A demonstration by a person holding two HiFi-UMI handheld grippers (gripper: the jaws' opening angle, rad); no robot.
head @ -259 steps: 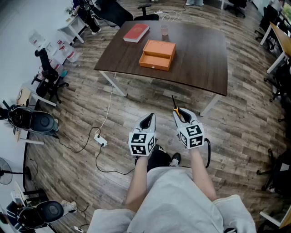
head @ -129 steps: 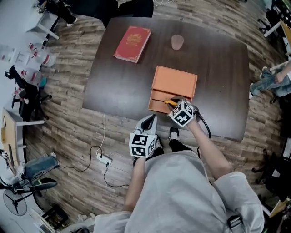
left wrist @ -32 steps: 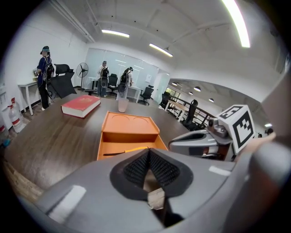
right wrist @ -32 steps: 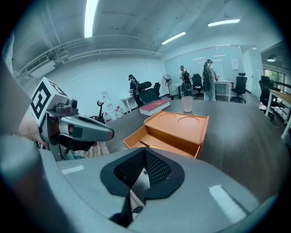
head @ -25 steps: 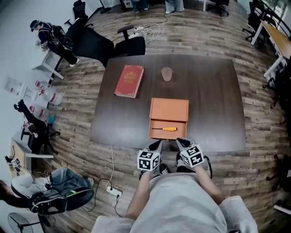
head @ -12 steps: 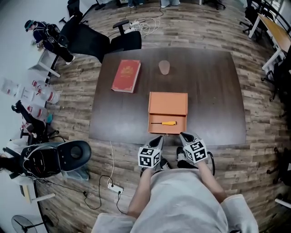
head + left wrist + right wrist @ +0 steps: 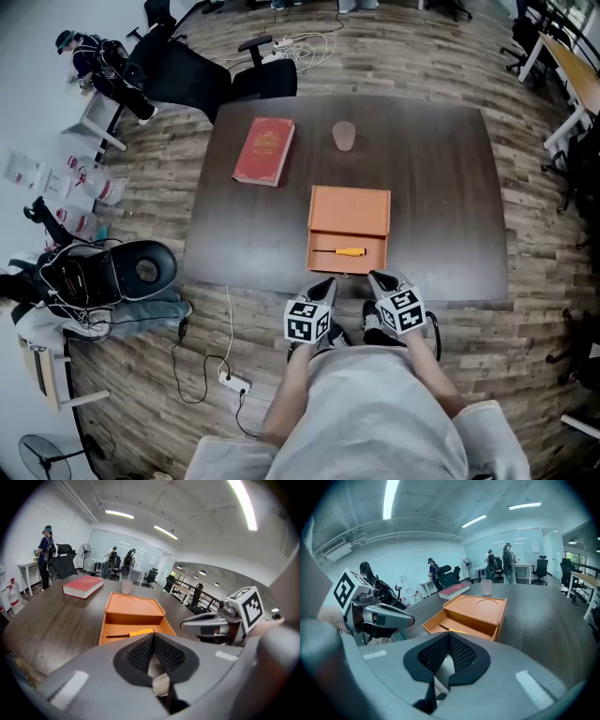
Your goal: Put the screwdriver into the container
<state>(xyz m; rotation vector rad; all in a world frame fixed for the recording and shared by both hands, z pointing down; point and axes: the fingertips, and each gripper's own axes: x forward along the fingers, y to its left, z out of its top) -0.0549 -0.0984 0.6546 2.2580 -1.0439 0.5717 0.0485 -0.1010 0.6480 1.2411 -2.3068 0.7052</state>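
Note:
The orange container [image 7: 349, 209] stands on the dark table [image 7: 431, 187] with its front drawer pulled out. In that drawer lies the screwdriver [image 7: 341, 251], yellow handle to the right, dark shaft to the left. My left gripper [image 7: 325, 284] and right gripper [image 7: 375, 278] are side by side at the table's near edge, just short of the drawer, both shut and holding nothing. The left gripper view has the screwdriver [image 7: 129, 633] just beyond the shut left gripper [image 7: 152, 637]. In the right gripper view the container [image 7: 480, 609] lies past the shut right gripper [image 7: 449, 637].
A red book [image 7: 263, 151] and a translucent cup [image 7: 344, 135] sit at the table's far side. A black office chair [image 7: 202, 80] stands behind the table. A cable and power strip [image 7: 230, 382] lie on the floor at left. People stand far off.
The right gripper carried the screwdriver to the drawer, let it go there and drew back to the table edge. In the last second both grippers have barely moved.

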